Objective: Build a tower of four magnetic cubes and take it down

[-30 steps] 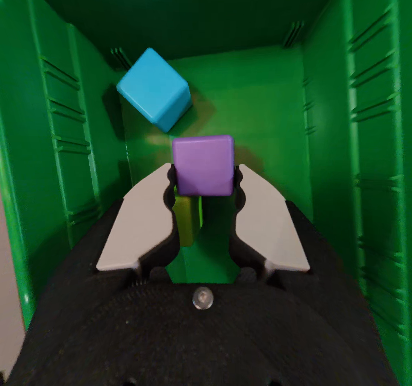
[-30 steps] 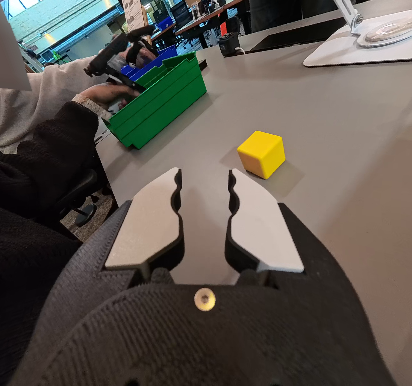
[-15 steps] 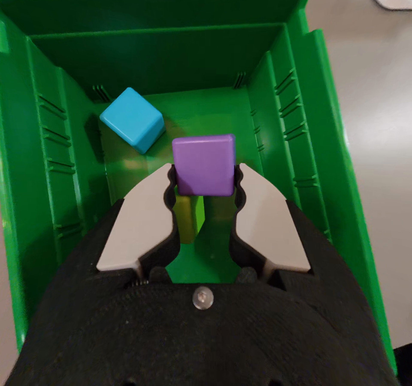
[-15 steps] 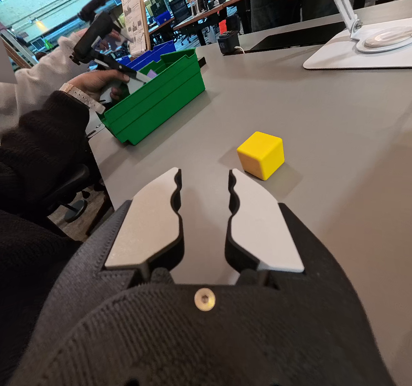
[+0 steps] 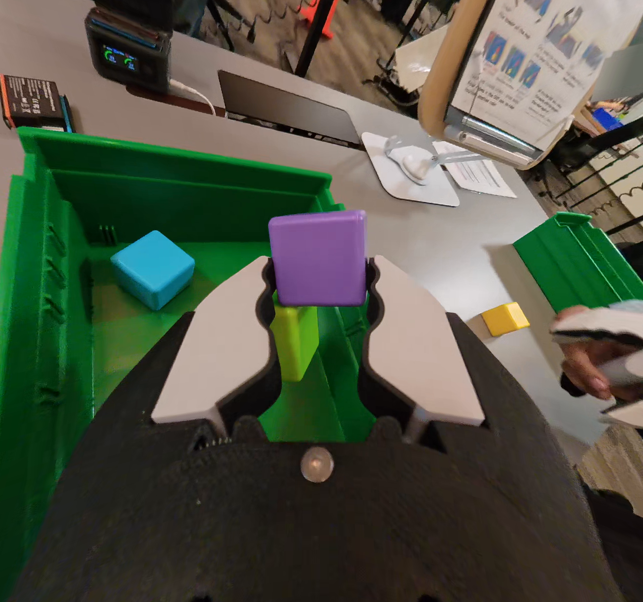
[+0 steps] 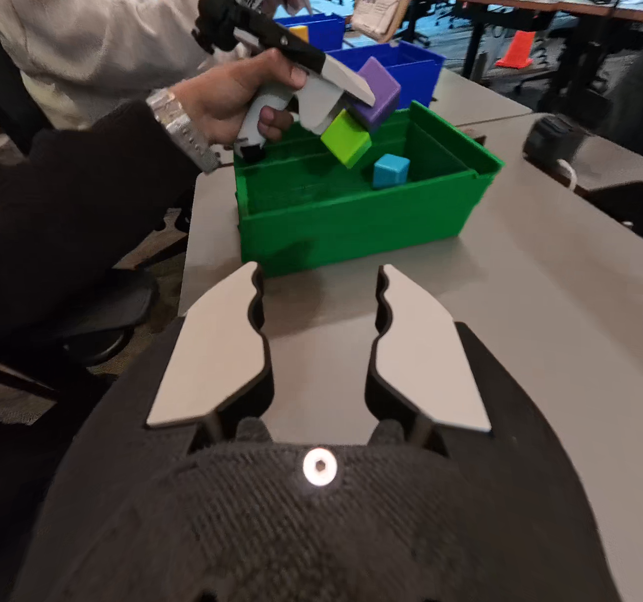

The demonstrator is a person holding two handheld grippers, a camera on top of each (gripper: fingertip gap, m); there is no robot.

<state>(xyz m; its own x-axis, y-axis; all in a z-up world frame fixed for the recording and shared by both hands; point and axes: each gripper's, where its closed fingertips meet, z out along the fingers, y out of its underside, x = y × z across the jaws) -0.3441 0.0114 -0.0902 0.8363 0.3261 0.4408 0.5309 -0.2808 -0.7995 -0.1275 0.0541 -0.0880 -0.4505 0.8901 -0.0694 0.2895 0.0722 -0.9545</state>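
My left gripper point(image 5: 318, 265) is shut on a purple block point(image 5: 315, 248) and holds it in the air above a green bin point(image 5: 174, 161). A lime green block point(image 5: 295, 338) hangs under the purple one, touching it. A light blue cube point(image 5: 153, 268) lies on the bin floor at the far left. In the right wrist view the left gripper point(image 6: 362, 98), the purple block point(image 6: 379, 94) and the lime block point(image 6: 346, 141) hang over the bin point(image 6: 348, 227). My right gripper point(image 6: 318, 272) is open and empty above the grey table, in front of the bin.
A yellow cube point(image 5: 504, 317) sits on the table right of the bin, near a second green bin point(image 5: 574, 265). Blue bins point(image 6: 400, 60) stand behind. A black device point(image 5: 128, 53), a laptop point(image 5: 285, 108) and a white stand base point(image 5: 410, 175) are at the back. The gap from one gripper's tips to the other's is roughly 25 centimetres. The light blue cube point(image 5: 153, 268) lies around 11 centimetres away from my left fingertips. The right camera catches it too, in the right wrist view point(image 6: 387, 161).
My left gripper has risen out of the bin with the purple block, the lime block coming up under it. My right gripper has swung left from the yellow cube to face the bin.
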